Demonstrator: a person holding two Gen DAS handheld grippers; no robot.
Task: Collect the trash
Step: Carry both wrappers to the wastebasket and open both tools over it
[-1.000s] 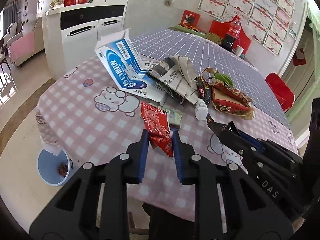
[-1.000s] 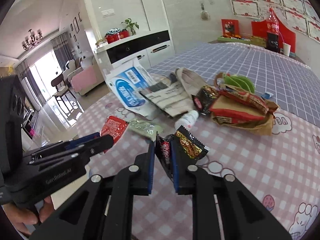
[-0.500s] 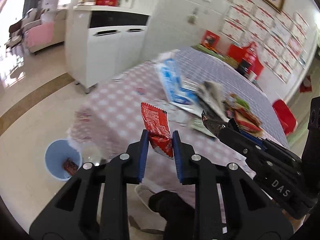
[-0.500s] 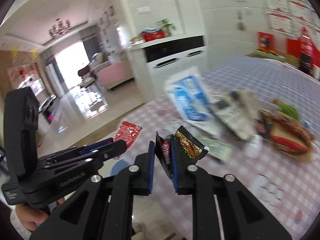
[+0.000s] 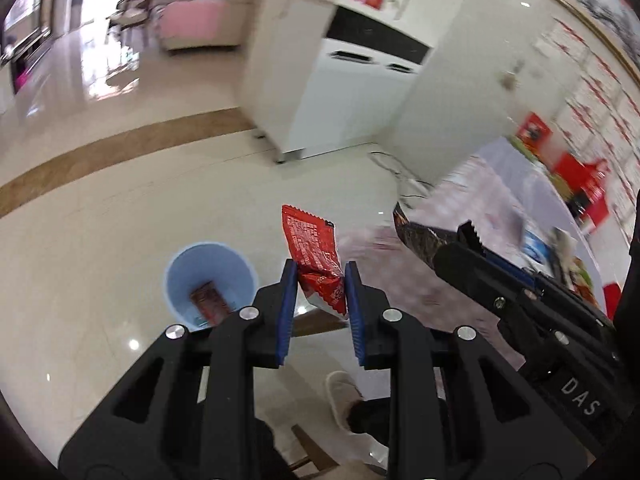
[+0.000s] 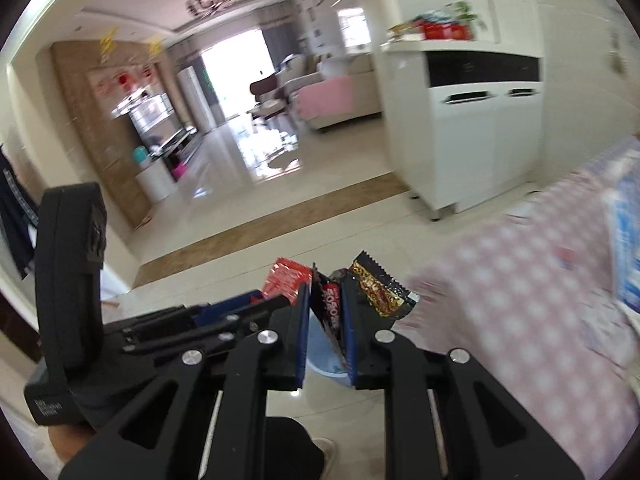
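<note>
The left gripper point(image 5: 320, 280) is clamped on a crinkled red foil snack wrapper point(image 5: 314, 254), and the right gripper point(image 6: 326, 312) is clamped on a black and gold foil snack wrapper point(image 6: 370, 286); both wrappers hang over the pale tiled floor point(image 5: 100, 220), off the pink checked tablecloth point(image 6: 520, 280). The round light-blue plastic bin point(image 5: 176, 264) stands on the floor just left of the left gripper's tips, with one dark red wrapper point(image 5: 208, 300) already lying in it. So one piece looks binned, two are on their way and not yet dropped, and blurred litter at the table's far edge, including a blue and white carton point(image 6: 626, 240), seems left to collect.
</note>
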